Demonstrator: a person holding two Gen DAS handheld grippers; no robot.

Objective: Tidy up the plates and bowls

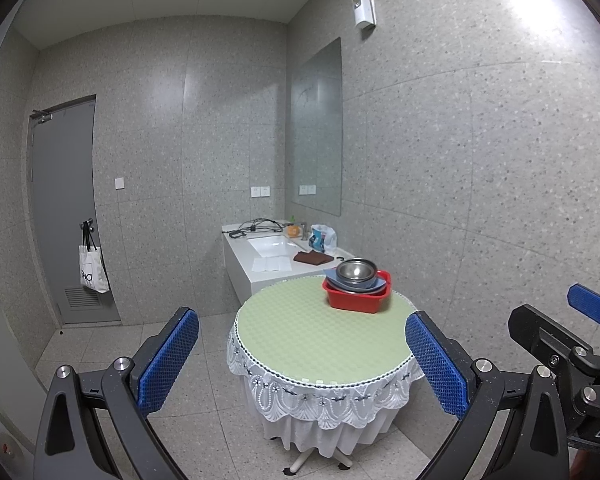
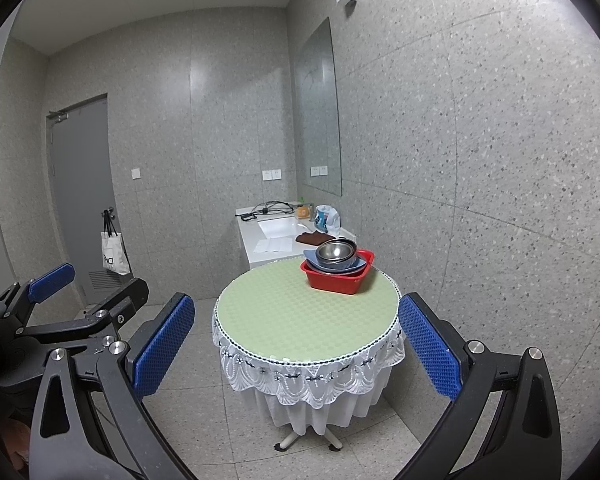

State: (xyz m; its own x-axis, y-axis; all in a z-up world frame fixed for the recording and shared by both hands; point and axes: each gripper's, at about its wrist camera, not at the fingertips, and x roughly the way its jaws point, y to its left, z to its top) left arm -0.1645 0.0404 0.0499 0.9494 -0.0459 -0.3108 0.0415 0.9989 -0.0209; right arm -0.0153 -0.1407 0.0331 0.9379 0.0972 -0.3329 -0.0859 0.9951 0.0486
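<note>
A red plastic basin (image 1: 358,297) (image 2: 337,274) stands at the far right of a round table (image 1: 300,340) (image 2: 284,316) with a green mat and white lace cloth. In the basin lie blue plates (image 1: 374,286) (image 2: 358,266) with nested steel bowls (image 1: 356,272) (image 2: 336,252) on top. My left gripper (image 1: 304,364) is open and empty, held in the air before the table's near edge. My right gripper (image 2: 296,350) is open and empty too, beside the left one. Each gripper shows at the edge of the other's view.
A white sink counter (image 1: 268,256) (image 2: 276,236) stands behind the table with cables, a brown cloth, paper sheets and a plastic bag. A mirror (image 1: 318,128) hangs on the right wall. A grey door (image 1: 66,208) with a hanging tote bag (image 1: 93,272) is at left.
</note>
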